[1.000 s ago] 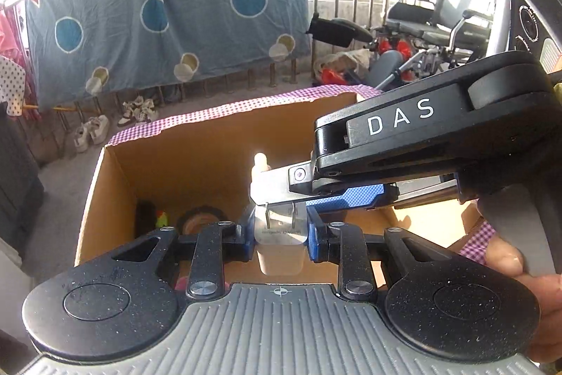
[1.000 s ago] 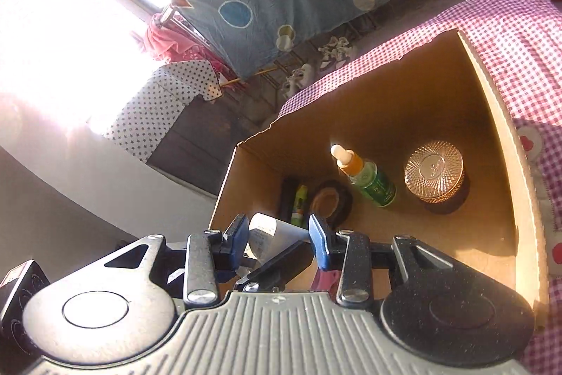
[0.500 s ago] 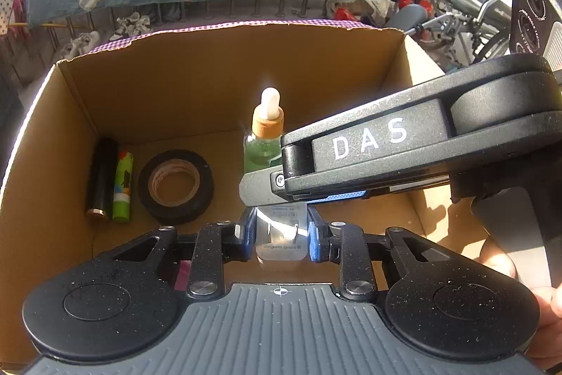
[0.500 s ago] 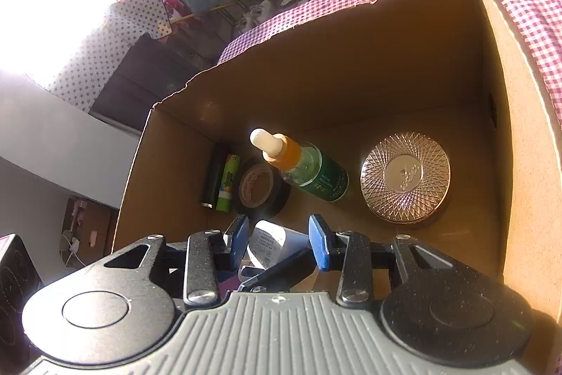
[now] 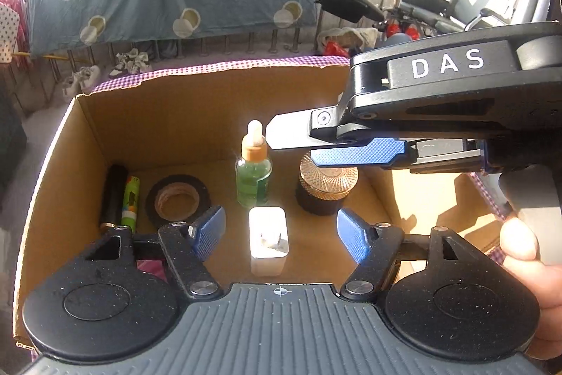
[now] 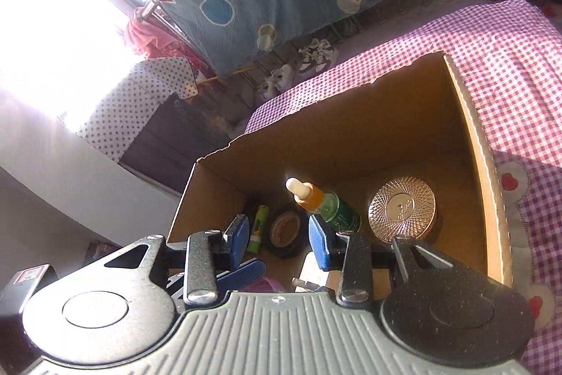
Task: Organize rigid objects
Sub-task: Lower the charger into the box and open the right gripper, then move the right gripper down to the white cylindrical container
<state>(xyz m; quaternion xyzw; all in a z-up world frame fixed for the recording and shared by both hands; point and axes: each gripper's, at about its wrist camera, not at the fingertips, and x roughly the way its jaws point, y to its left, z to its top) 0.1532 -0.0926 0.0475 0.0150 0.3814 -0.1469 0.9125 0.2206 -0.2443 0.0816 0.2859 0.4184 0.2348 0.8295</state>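
Opening my left hand-held gripper [image 5: 279, 236], I'm leaving the white plastic charger block [image 5: 268, 239] free inside the brown cardboard box [image 5: 168, 129], at six o'clock of the green dropper bottle [image 5: 253, 174]; my right hand-held gripper [image 6: 277, 236] is hovering part-open, empty.

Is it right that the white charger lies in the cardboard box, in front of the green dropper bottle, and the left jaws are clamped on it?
Not quite. In the left wrist view the white charger does lie in the cardboard box, in front of the green dropper bottle, but the left gripper is not clamped on it: its jaws are opening, apart from the charger on both sides.

charger [image 5: 268, 236] in box [image 5: 175, 115] before dropper bottle [image 5: 253, 171], tape roll [image 5: 178, 201] left, jar [image 5: 328, 188] right
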